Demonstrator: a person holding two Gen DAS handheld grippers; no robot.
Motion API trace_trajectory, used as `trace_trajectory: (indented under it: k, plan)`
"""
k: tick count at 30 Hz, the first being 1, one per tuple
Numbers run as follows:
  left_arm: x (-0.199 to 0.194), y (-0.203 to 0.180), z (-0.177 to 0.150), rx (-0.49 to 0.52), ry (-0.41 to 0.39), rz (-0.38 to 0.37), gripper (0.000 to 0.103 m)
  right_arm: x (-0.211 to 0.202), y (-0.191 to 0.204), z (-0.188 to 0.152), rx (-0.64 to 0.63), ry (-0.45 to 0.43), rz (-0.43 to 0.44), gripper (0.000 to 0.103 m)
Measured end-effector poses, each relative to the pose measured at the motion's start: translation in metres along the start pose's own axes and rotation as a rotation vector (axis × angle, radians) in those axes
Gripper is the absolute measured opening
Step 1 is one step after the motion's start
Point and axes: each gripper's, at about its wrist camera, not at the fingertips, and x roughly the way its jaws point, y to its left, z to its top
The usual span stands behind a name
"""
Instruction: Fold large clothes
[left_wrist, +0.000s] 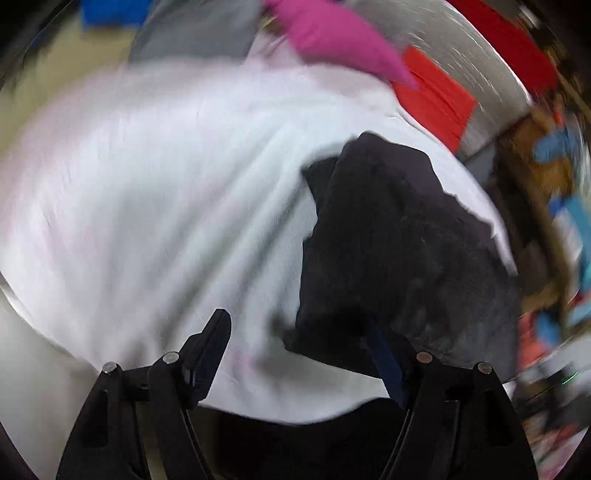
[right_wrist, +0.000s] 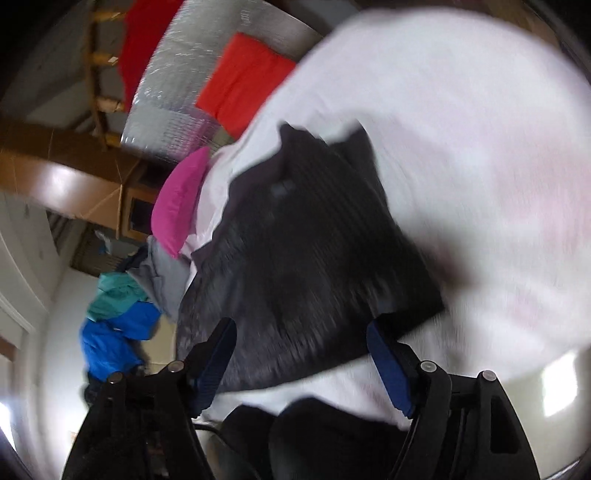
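A folded black garment (left_wrist: 399, 243) lies on a wide white cloth (left_wrist: 147, 192). In the left wrist view my left gripper (left_wrist: 295, 328) is open just above the black garment's near edge, its right finger partly under the black fabric. In the right wrist view the same black garment (right_wrist: 306, 251) lies on the white cloth (right_wrist: 480, 147), and my right gripper (right_wrist: 301, 339) is open with the garment's near edge between its fingers. Both views are blurred by motion.
A pink garment (left_wrist: 343, 37), a red folded garment (left_wrist: 436, 96) and a grey one (left_wrist: 199, 29) lie beyond the white cloth. Blue and teal clothes (right_wrist: 114, 325) are piled at the left. A silver mat (right_wrist: 184, 81) and wooden furniture (right_wrist: 55, 173) lie behind.
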Motion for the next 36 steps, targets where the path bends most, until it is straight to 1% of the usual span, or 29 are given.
trace_trajectory:
  k: [2,3,4,5,6,7,8,10,11,13,15,18,20,22,24,26,28,29,30,32,33,34,35,36]
  plan:
    - [0.007,0.003,-0.001,-0.063,-0.001,-0.100,0.075,0.013,-0.014,-0.002,0.059,0.020,0.042,0.078]
    - [0.012,0.002,0.000,-0.071,-0.006,-0.118,0.076,0.017,-0.017,-0.002,0.070,0.024,0.051,0.079]
    - [0.017,0.001,0.001,-0.083,0.001,-0.118,0.077,0.022,-0.019,0.000,0.080,0.033,0.049,0.080]
    - [0.025,0.002,0.001,-0.118,0.026,-0.121,0.077,0.029,-0.023,0.002,0.100,0.053,0.027,0.080]
    - [0.030,0.004,0.000,-0.149,0.040,-0.152,0.077,0.034,-0.028,0.003,0.130,0.080,-0.006,0.080]
    - [0.031,0.005,-0.002,-0.170,0.039,-0.177,0.078,0.035,-0.031,0.004,0.140,0.088,0.000,0.080]
    - [0.029,0.006,-0.003,-0.174,0.019,-0.182,0.078,0.031,-0.033,0.003,0.131,0.085,0.009,0.080]
    - [0.027,0.005,-0.004,-0.159,0.000,-0.193,0.079,0.021,-0.037,0.003,0.110,0.085,-0.006,0.080]
    - [0.028,0.005,-0.004,-0.155,0.001,-0.194,0.079,0.019,-0.042,0.004,0.123,0.080,0.002,0.080]
    - [0.033,0.002,-0.004,-0.165,0.009,-0.202,0.080,0.021,-0.048,0.006,0.162,0.055,0.050,0.080]
    - [0.034,-0.001,-0.005,-0.175,0.002,-0.199,0.083,0.031,-0.050,0.009,0.182,0.046,0.107,0.080]
    - [0.042,-0.002,-0.004,-0.199,0.006,-0.220,0.085,0.051,-0.046,0.014,0.185,0.033,0.120,0.079]
    - [0.050,-0.005,-0.001,-0.204,0.011,-0.229,0.085,0.058,-0.034,0.018,0.165,0.008,0.130,0.080]
    - [0.057,-0.009,0.003,-0.211,0.008,-0.242,0.085,0.064,-0.015,0.024,0.123,-0.006,0.119,0.080]
    - [0.064,-0.016,0.008,-0.216,0.001,-0.252,0.085,0.078,-0.003,0.032,0.082,0.005,0.070,0.080]
    - [0.069,-0.020,0.012,-0.216,-0.003,-0.254,0.085,0.090,-0.001,0.039,0.065,0.009,0.044,0.080]
    - [0.072,-0.019,0.013,-0.230,-0.006,-0.261,0.085,0.092,0.000,0.043,0.064,-0.011,0.046,0.080]
    - [0.073,-0.019,0.015,-0.236,-0.023,-0.270,0.081,0.093,0.000,0.045,0.073,-0.018,0.048,0.079]
    - [0.073,-0.021,0.017,-0.230,-0.041,-0.268,0.070,0.093,0.001,0.047,0.076,-0.023,0.045,0.077]
    - [0.073,-0.026,0.025,-0.199,-0.056,-0.245,0.058,0.093,0.007,0.051,0.040,-0.057,0.003,0.055]
    - [0.075,-0.030,0.032,-0.179,-0.055,-0.233,0.053,0.094,0.014,0.056,0.008,-0.072,-0.028,0.052]
    - [0.077,-0.035,0.041,-0.162,-0.050,-0.216,0.051,0.096,0.019,0.061,-0.010,-0.079,-0.039,0.047]
    - [0.080,-0.040,0.053,-0.150,-0.052,-0.203,0.048,0.098,0.025,0.069,-0.020,-0.095,-0.045,0.045]
    - [0.083,-0.045,0.067,-0.139,-0.055,-0.188,0.045,0.101,0.032,0.079,-0.031,-0.116,-0.048,0.044]
